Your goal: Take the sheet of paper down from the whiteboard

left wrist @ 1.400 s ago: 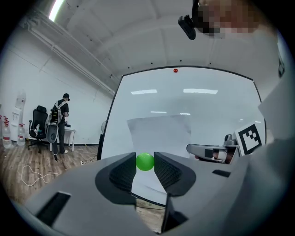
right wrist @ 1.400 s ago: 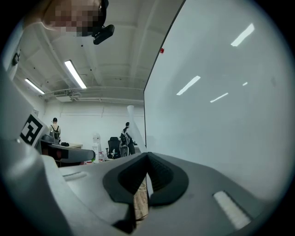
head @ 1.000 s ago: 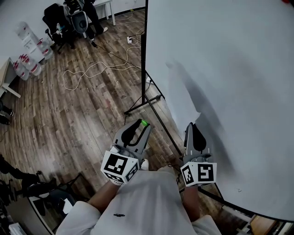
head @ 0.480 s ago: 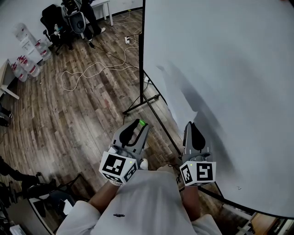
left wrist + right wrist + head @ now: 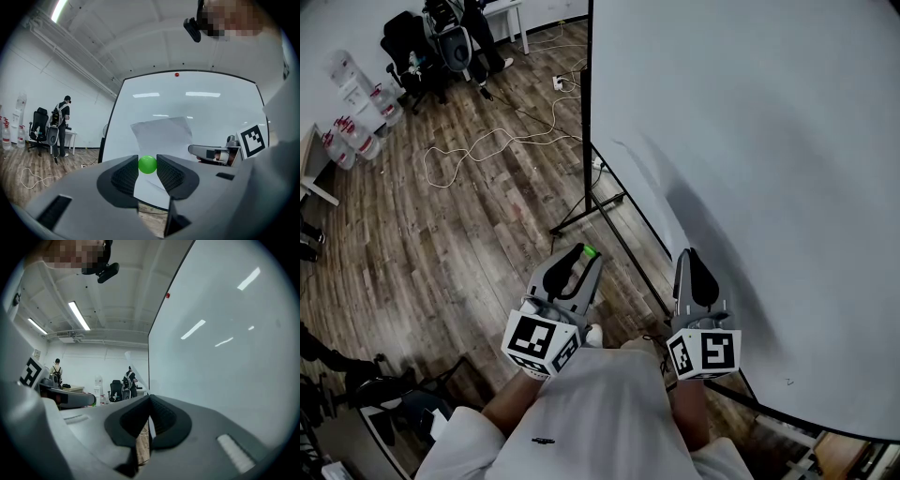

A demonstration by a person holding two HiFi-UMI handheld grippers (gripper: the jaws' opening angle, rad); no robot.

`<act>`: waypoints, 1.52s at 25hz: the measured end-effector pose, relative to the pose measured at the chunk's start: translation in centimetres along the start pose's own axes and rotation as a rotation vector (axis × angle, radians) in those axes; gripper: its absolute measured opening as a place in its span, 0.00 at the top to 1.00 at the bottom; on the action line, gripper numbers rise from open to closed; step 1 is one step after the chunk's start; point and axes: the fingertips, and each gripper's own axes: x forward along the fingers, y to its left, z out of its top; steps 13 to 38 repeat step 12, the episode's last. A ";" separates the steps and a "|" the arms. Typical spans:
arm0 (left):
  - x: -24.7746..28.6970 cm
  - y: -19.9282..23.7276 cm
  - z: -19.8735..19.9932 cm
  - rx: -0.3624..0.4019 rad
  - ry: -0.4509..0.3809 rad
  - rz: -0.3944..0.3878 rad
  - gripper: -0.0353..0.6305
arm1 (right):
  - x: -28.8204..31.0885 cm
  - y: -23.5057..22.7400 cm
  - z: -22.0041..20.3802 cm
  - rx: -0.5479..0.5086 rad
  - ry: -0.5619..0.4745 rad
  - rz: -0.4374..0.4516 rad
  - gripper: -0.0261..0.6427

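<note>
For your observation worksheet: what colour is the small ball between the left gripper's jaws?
The ball is bright green, clearest in the left gripper view.

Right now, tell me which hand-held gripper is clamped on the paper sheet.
The right hand-held gripper: its jaws are shut on the paper sheet at its edge, while the left hand-held gripper grips a green ball instead.

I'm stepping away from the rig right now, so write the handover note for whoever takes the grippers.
Left gripper: shut on a small green ball.
Right gripper: shut on one edge of the sheet of paper.
Sheet: upright in front of the whiteboard, apparently not fixed to it.
Done: sheet looks freed.
Left to do: bring it clear of the board, put it and the ball down.
</note>
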 end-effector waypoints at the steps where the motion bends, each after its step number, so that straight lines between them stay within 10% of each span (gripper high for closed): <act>1: 0.0 0.0 0.0 -0.001 0.000 0.001 0.76 | 0.0 0.0 0.1 0.002 -0.001 -0.001 0.94; 38: 0.3 -0.4 -0.1 -0.010 -0.003 -0.009 0.76 | -0.3 -0.1 0.3 0.004 0.001 -0.011 0.94</act>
